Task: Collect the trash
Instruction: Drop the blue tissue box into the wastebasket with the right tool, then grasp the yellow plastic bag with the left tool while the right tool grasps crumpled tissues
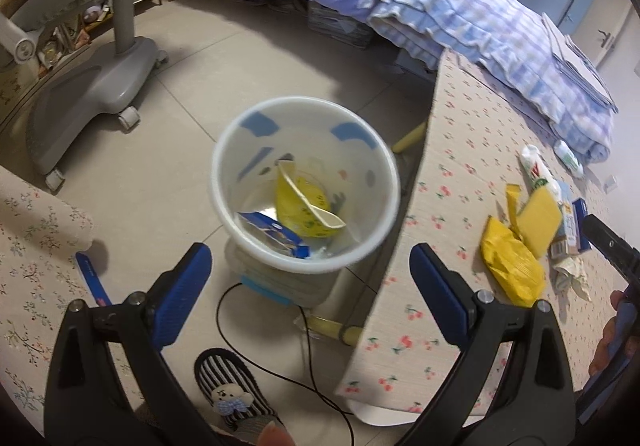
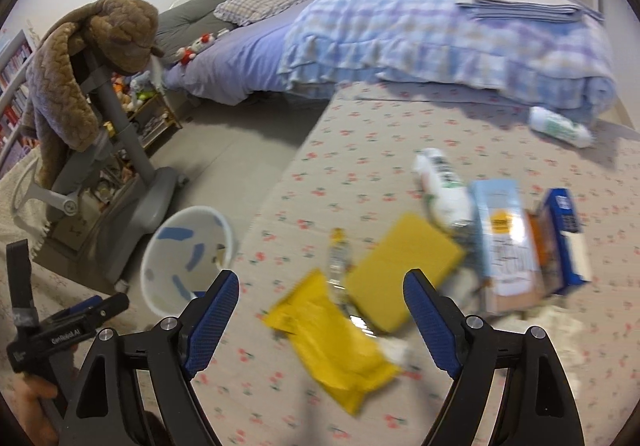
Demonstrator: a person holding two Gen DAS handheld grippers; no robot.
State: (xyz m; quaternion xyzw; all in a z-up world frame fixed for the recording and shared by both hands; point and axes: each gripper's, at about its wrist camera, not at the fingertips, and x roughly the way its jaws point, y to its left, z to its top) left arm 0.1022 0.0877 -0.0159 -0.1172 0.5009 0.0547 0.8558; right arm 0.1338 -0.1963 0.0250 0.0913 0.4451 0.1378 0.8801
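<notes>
A white bin (image 1: 306,182) with blue marks stands on the floor beside the table; inside lie a yellow paper bowl (image 1: 304,212) and a blue wrapper (image 1: 272,232). My left gripper (image 1: 310,286) hangs open above the bin's near rim, nothing between its fingers. My right gripper (image 2: 320,320) is open over the cherry-print table (image 2: 360,126), above a yellow packet (image 2: 334,342). Beside the packet lie a yellow flat box (image 2: 400,270), a white tube (image 2: 442,186), a light-blue carton (image 2: 504,238) and a dark-blue box (image 2: 566,230). The bin (image 2: 188,258) shows at the left.
A white bottle (image 2: 560,126) lies near the folded checked quilt (image 2: 440,34) on the bed. A grey wheeled chair base (image 1: 92,86) stands left of the bin. A black cable (image 1: 280,358) and a striped slipper (image 1: 232,390) lie on the floor under me.
</notes>
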